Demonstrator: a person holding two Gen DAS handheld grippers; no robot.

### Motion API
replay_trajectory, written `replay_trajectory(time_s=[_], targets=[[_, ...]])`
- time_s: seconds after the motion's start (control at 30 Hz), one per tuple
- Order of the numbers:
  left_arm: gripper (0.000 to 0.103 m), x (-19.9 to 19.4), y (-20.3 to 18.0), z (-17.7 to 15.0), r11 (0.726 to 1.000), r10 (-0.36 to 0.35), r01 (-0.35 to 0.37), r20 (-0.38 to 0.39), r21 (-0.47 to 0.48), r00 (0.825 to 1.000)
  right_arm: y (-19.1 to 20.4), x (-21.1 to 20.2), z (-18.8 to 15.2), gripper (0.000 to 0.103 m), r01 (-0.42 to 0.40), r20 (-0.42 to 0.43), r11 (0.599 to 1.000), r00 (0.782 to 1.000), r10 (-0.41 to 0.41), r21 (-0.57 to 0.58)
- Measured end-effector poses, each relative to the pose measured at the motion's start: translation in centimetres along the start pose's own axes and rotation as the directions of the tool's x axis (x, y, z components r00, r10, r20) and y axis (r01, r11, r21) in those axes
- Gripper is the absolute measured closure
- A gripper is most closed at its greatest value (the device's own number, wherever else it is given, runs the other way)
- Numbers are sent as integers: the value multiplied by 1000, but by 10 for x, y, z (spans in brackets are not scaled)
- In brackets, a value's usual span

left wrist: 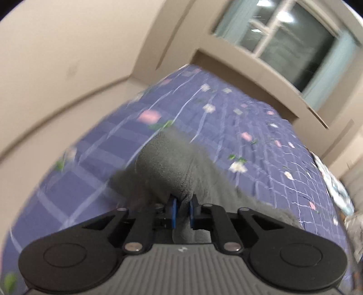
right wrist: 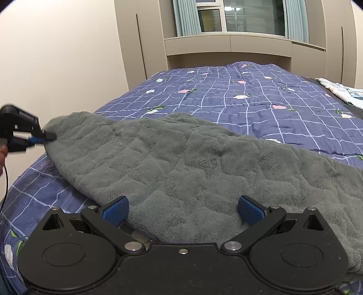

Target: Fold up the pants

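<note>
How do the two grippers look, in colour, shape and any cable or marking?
Both are black, with two round discs at the base and angled linkage arms with silver pivot pins. The finger pads are blue and textured. The left gripper has a ribbed grey body with a small white logo. The right gripper has a plain black body with a silver screw. A thin black cable hangs near the left gripper.

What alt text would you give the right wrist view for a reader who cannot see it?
Grey fleece pants lie spread across a blue checked floral quilt, with the right gripper open just above their near edge. At far left, the left gripper pinches one end of the pants. Beige cabinets and a curtained window stand behind the bed.
</note>
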State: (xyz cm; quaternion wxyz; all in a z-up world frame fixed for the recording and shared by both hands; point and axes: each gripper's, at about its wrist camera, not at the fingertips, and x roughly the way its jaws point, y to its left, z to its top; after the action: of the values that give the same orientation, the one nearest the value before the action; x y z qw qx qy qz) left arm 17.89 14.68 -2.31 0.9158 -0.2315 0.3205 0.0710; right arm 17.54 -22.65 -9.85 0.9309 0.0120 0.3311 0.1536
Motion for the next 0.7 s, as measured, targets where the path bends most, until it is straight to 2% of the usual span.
replay_trajectory(time_s=[0.07,0.13,0.23,0.3,0.37,0.4,0.43,0.47,0.5,0.53,0.6,0.63,0.7], targets=[[94,-8,-12,8,997,-8,3,58,77,998,1,1,0,0,3,4,1000,1000,-3,-2],[94,-8,-21,9,989,8,-20,81,149,997,2,0,0,0,5,11,1000,1000,-5,-4],[94,12,-18,0,973,73,-79,34,216,997,3,1,0,0,17,20,1000,1000,-17,-9],[93,25,-7,-10,976,105,-95,-40,194,994,3,2,0,0,32,27,999,999,-31,-14],[86,24,-5,-18,974,118,-107,-46,199,992,2,1,1,0,63,44,998,997,-62,-20],[77,21,-8,-20,971,120,-110,-35,212,992,2,0,2,0,88,58,996,995,-87,-22],[61,18,-12,-21,969,124,-113,-33,221,992,0,-1,3,0,122,72,992,990,-120,-22],[49,17,-15,-21,967,127,-115,-41,226,991,-1,-1,4,0,154,79,988,985,-152,-23],[25,17,-17,-22,967,134,-120,-49,224,990,-2,0,4,0,192,82,981,979,-189,-26],[14,16,-20,-24,965,146,-130,-53,226,988,-4,2,5,0,222,78,975,973,-219,-27],[11,16,-29,-27,954,168,-150,-49,259,985,-10,9,4,0,269,37,963,963,-268,-31],[6,15,-36,-29,945,182,-161,-50,284,982,-13,13,2,0,273,12,961,962,-273,-44],[0,13,-48,-33,922,228,-204,-36,329,973,-15,12,1,0,274,16,959,962,-273,-79]])
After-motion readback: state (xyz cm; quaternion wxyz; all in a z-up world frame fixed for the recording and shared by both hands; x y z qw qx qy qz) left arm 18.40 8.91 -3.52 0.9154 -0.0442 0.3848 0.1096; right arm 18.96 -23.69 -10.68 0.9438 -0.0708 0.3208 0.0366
